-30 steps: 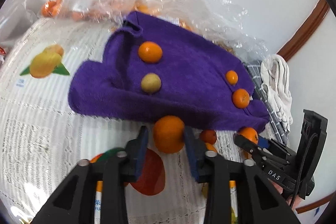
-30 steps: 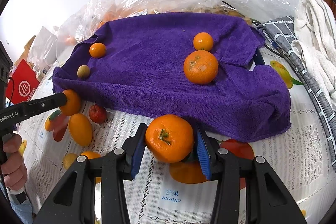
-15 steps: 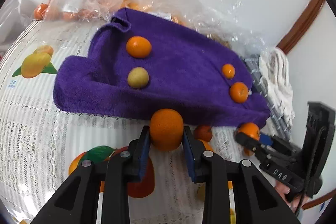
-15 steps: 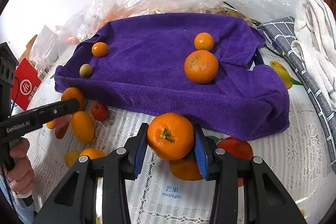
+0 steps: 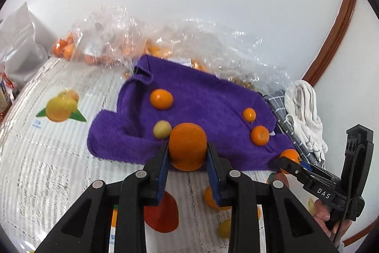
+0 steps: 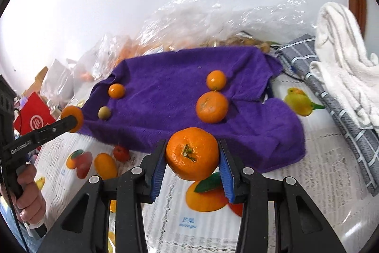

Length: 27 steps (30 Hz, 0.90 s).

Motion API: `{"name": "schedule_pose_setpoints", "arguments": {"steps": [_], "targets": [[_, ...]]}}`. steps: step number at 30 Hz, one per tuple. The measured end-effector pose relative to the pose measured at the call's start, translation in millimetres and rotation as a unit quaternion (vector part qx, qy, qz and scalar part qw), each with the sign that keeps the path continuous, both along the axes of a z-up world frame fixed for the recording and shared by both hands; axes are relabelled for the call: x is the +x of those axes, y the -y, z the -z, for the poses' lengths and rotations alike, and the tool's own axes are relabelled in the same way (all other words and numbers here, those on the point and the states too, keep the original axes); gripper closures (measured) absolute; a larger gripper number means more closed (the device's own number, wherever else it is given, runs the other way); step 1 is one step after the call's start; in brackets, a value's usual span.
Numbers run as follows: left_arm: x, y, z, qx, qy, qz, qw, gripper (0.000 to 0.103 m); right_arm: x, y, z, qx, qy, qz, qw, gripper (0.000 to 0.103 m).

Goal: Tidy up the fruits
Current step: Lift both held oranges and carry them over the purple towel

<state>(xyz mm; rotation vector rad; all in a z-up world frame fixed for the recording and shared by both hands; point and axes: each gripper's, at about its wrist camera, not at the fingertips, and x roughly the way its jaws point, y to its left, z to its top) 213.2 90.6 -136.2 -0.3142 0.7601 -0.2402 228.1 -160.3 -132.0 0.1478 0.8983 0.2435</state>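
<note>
The right tool [image 6: 191, 155] grips a stemmed mandarin [image 6: 191, 153] between its blue pads, held above the desk's fruit-printed cloth [image 6: 331, 170]. Behind it a purple towel [image 6: 165, 98] carries a large mandarin [image 6: 212, 106], a smaller one [image 6: 216, 80] just behind it, another small one [image 6: 116, 91] and a yellowish fruit [image 6: 104, 113]. At the left, the left tool [image 6: 71, 121], held by a hand [image 6: 29, 196], pinches an orange fruit [image 6: 72, 115].

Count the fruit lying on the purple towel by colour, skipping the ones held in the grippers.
Orange fruit: 3
Tan fruit: 1
Total on towel: 4
</note>
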Motion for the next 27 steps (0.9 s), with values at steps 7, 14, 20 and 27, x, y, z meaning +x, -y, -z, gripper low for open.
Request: {"name": "schedule_pose_setpoints", "arguments": {"steps": [7, 14, 20, 27], "targets": [[-1.8, -10.4, -6.7, 0.005, 0.021, -0.026, 0.9994, 0.074, -0.6, 14.5, -5.9, 0.006, 0.013, 0.023, 1.000, 0.062], [-1.7, -19.7, -7.4, 0.021, 0.029, -0.054, 0.9979, 0.074, 1.1, 22.2, -9.4, -0.002, 0.020, 0.051, 0.999, 0.062], [-2.1, -23.2, -8.0, 0.022, 0.032, -0.063, 0.9973, 0.074, 1.6, 36.5, -11.5, 0.003, 0.022, 0.082, 0.996, 0.062], [-1.8, -25.5, -7.6, 0.027, 0.036, -0.069, 0.9966, 0.074, 0.1, 47.8, -16.1, 0.011, 0.028, 0.100, 0.995, 0.062]]}}
